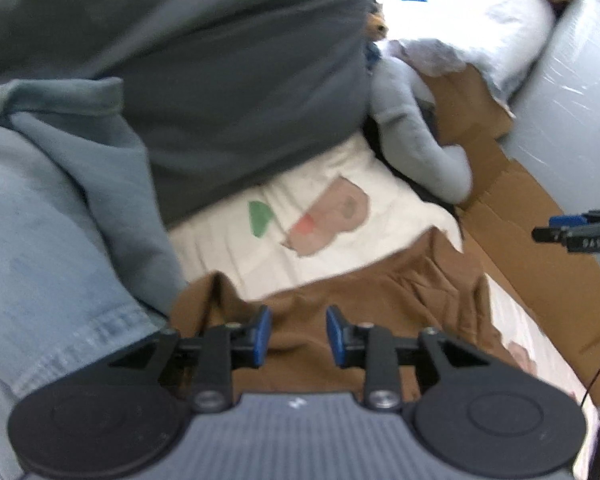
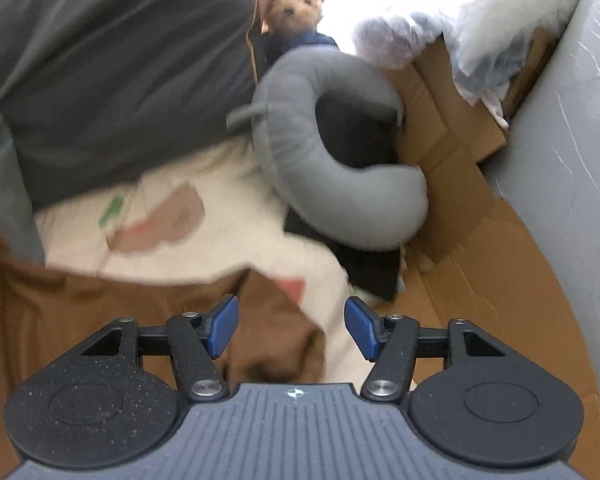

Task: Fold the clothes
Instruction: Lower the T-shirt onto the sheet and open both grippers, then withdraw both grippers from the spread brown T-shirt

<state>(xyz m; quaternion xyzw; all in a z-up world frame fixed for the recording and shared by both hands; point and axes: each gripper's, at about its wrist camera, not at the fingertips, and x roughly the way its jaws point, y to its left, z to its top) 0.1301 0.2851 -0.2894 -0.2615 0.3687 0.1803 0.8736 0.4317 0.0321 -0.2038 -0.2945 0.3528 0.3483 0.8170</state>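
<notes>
A brown garment (image 1: pixel 360 300) lies rumpled on a white printed bedsheet (image 1: pixel 320 216). My left gripper (image 1: pixel 298 322) hovers just over it with its blue pads apart. The pads press on nothing, and brown cloth shows through the gap. In the right wrist view the same brown garment (image 2: pixel 100 312) spreads to the left. My right gripper (image 2: pixel 290 326) stands open above its right edge, where the cloth meets the sheet (image 2: pixel 228 240). Nothing is held between those pads. The right gripper's tip (image 1: pixel 572 234) also shows at the right edge of the left wrist view.
A dark grey garment (image 1: pixel 220 80) and light blue denim (image 1: pixel 40 220) lie at the left. A grey neck pillow (image 2: pixel 320 160), a teddy bear (image 2: pixel 296 8) and flattened cardboard (image 2: pixel 480 240) crowd the right, against a grey padded wall (image 2: pixel 572 160). A white pillow (image 1: pixel 480 20) lies at the back.
</notes>
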